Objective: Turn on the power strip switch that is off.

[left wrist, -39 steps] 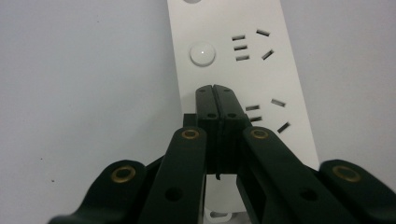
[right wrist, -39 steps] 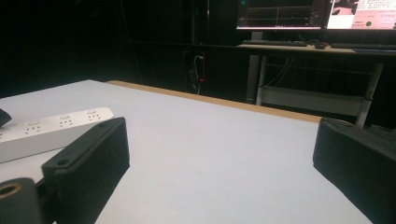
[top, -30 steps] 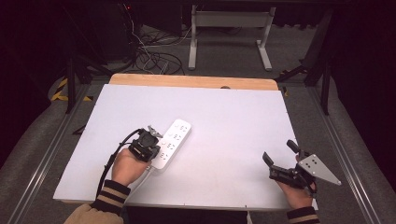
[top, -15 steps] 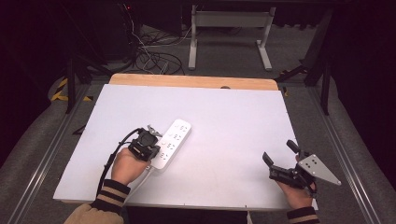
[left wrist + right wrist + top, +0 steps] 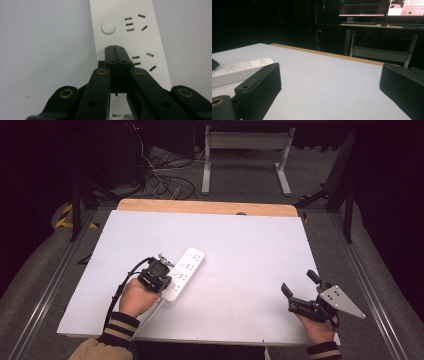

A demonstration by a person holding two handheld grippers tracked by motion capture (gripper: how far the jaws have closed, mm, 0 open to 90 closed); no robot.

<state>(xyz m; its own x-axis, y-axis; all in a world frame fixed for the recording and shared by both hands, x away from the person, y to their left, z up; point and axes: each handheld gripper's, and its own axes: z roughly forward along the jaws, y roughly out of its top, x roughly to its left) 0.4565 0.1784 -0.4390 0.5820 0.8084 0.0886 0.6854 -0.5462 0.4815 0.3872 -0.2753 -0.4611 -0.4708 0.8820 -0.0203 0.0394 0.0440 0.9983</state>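
Left gripper is pressed fully together, tips down on the power strip, holding nothing. The strip lies flat on the worktop, left of centre, long axis running diagonally, far end up-right. Right gripper hovers wide apart, empty.

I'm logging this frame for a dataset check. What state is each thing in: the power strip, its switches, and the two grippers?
Power strip: lying flat on the white table, nothing plugged into the sockets in view.
Round switch button: untouched, ahead of the left fingers.
Left gripper: fingers shut together, empty, tips over the strip.
Right gripper: fingers wide open, empty, apart from the strip.
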